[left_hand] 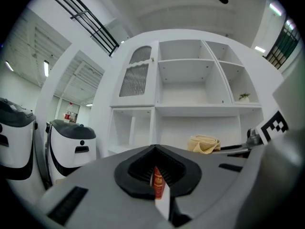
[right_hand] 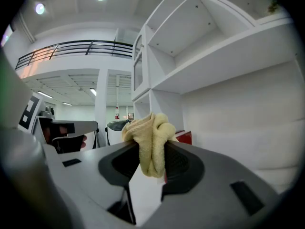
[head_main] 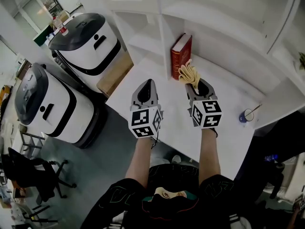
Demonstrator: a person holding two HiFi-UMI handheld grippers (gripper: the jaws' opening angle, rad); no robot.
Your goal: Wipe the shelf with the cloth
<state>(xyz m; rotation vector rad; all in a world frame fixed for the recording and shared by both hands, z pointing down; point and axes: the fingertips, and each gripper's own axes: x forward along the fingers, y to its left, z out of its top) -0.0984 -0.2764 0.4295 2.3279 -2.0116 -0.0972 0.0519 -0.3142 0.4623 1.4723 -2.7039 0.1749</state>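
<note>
A crumpled yellow cloth (head_main: 187,73) (right_hand: 150,137) is pinched in my right gripper (head_main: 194,83) (right_hand: 151,165), which is shut on it just above the white shelf board (head_main: 224,87). The cloth bunches out past the jaw tips, close to a red book (head_main: 181,55) (right_hand: 185,137) standing upright against the shelf divider. My left gripper (head_main: 147,85) (left_hand: 156,178) hovers left of the right one, over the shelf's front edge, shut on nothing. Only a thin slit between its jaws shows the red book (left_hand: 157,182). The cloth (left_hand: 204,144) also shows at the right of the left gripper view.
A small blue cup (head_main: 246,116) with a stick in it stands at the right of the shelf board. Two white and black machines (head_main: 88,42) (head_main: 45,104) stand on the floor at the left, with a cardboard box (head_main: 114,73) beside the shelf unit. Empty white compartments (left_hand: 186,82) rise above.
</note>
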